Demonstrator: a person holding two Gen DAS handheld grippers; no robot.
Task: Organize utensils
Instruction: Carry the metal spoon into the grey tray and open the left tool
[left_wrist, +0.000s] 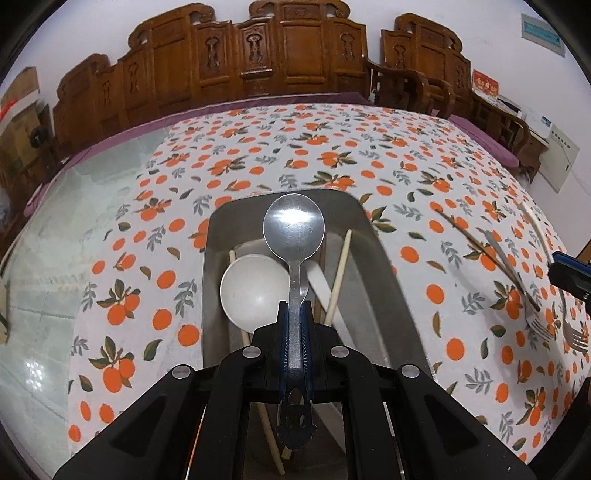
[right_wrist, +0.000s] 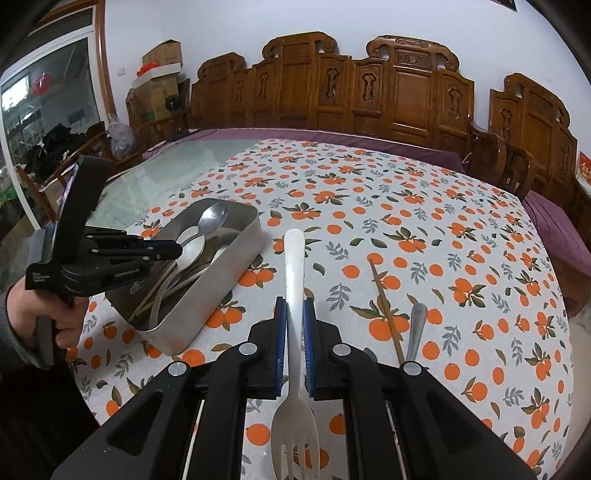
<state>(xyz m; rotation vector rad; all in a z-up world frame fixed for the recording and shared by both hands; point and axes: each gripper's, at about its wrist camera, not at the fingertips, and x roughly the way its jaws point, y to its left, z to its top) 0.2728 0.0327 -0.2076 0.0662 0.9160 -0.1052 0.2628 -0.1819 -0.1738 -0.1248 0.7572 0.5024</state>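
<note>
My left gripper (left_wrist: 294, 308) is shut on a metal spoon (left_wrist: 294, 229) and holds it over a metal tray (left_wrist: 380, 258). The tray holds a white spoon (left_wrist: 253, 290) and pale chopsticks (left_wrist: 341, 269). In the right wrist view the left gripper (right_wrist: 179, 251) hovers over the tray (right_wrist: 221, 280) with the metal spoon (right_wrist: 212, 218) pointing forward. My right gripper (right_wrist: 294, 306) is shut on a white plastic fork (right_wrist: 294, 258), tines toward the camera, above the tablecloth to the right of the tray.
On the orange-print tablecloth (right_wrist: 369, 206) lie a brown chopstick (right_wrist: 384, 306) and a metal utensil handle (right_wrist: 415, 328). The left wrist view shows two metal forks (left_wrist: 532, 317) and a brown chopstick (left_wrist: 476, 243) at right. Carved wooden chairs (right_wrist: 369, 96) stand behind the table.
</note>
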